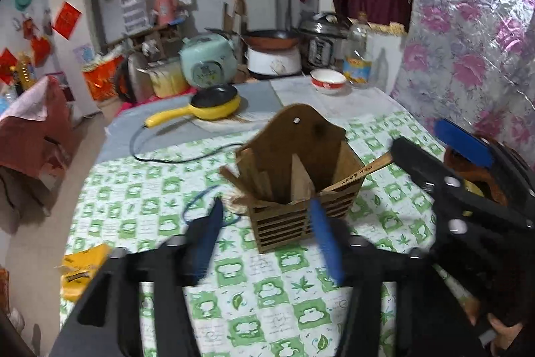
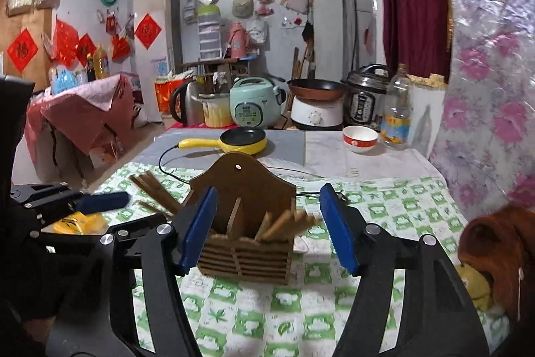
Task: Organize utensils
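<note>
A brown wooden utensil holder (image 1: pixel 294 186) stands on the green-patterned tablecloth (image 1: pixel 254 296). It holds several wooden utensils (image 1: pixel 354 178) leaning out of both compartments. My left gripper (image 1: pixel 267 240) is open and empty just in front of the holder. My right gripper (image 2: pixel 267 233) is open, its blue pads either side of the holder (image 2: pixel 247 223), with wooden utensils (image 2: pixel 284 223) leaning toward its right pad. The right gripper also shows at the right of the left wrist view (image 1: pixel 444 156), and the left gripper at the left of the right wrist view (image 2: pixel 100 201).
A yellow electric pan (image 2: pixel 240 141) with its black cord lies behind the holder. A white bowl (image 2: pixel 359 138), a bottle (image 2: pixel 396 109) and cookers (image 2: pixel 255 106) stand at the back. A yellow packet (image 1: pixel 83 270) lies at the table's left edge. A brown plush toy (image 2: pixel 498 253) sits at right.
</note>
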Demonstrator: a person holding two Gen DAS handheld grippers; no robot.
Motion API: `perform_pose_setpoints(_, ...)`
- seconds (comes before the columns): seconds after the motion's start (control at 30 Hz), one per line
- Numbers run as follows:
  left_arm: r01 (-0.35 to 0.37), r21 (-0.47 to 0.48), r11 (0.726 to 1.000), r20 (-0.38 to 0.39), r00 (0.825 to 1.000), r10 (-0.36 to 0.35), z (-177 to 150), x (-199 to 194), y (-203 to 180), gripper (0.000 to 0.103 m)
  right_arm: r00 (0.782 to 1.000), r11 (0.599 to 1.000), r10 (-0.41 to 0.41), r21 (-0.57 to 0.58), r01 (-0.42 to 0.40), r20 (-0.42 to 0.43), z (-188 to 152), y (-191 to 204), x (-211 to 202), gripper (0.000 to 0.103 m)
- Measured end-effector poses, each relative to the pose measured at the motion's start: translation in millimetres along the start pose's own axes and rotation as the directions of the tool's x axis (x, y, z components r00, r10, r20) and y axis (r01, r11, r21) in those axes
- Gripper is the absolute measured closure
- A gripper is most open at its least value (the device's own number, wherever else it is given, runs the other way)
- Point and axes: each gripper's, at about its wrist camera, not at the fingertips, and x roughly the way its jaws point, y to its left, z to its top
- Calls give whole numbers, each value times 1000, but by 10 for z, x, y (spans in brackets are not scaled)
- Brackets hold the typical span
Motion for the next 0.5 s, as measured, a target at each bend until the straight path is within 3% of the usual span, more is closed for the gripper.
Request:
perform_pose_setpoints(0.13,8,-34,999,27,1000,-7,-89,-265,-5,34,999,999,-34,6,34,7,-73,-31,-326,37)
perform_pose_setpoints(0.23,-13,-70,997,50,999,17,-196,-475,-8,28,997,997,-74,3,74,24,-135,-8,-574,25)
perform_pose_setpoints(0.3,-28,-90,996,61,998,33,-269,-589,-25,21,995,996,-90,-9,91,36,-196,28,-735,23)
perform_pose_setpoints(0.5,-49,-97,994,67,996,56,-544,-857,-93,18,996,996,-93,1,93,11,-380,91,-992,22)
